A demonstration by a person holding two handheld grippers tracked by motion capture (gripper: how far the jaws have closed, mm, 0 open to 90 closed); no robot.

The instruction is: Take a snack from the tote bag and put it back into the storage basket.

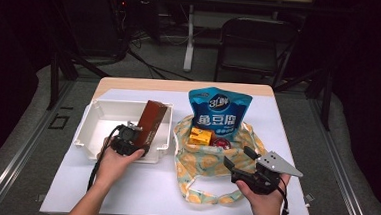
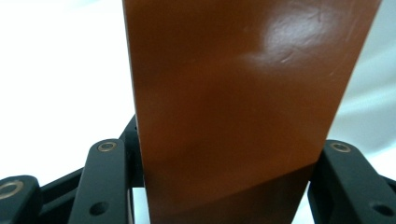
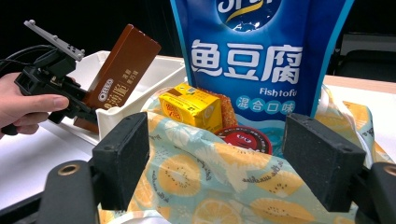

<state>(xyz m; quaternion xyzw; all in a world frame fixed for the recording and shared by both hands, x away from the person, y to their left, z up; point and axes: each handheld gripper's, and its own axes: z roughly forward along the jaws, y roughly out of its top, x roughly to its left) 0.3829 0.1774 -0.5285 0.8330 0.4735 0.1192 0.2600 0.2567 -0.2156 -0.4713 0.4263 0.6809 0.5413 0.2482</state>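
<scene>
A tall brown snack box [image 1: 152, 119] leans tilted over the right end of the white bin [image 1: 97, 127]. My left gripper [image 1: 137, 140] is shut on the box's lower end. In the left gripper view the box [image 2: 243, 93] sits between both jaws. A fruit-print cloth bag [image 1: 210, 166] lies to the right, holding a blue fish tofu pouch [image 1: 219, 112], a yellow carton [image 1: 200, 136] and a red round lid [image 1: 222, 143]. My right gripper [image 1: 238, 158] is open at the bag's near right edge. Its pads [image 3: 122, 158] straddle the bag's rim [image 3: 201, 172] without pressing it.
The white table top [image 1: 138, 184] has free room in front of the bin and bag. A dark folding chair [image 1: 255, 41] and a table leg [image 1: 189, 37] stand beyond the far edge. The bin's inside looks bare.
</scene>
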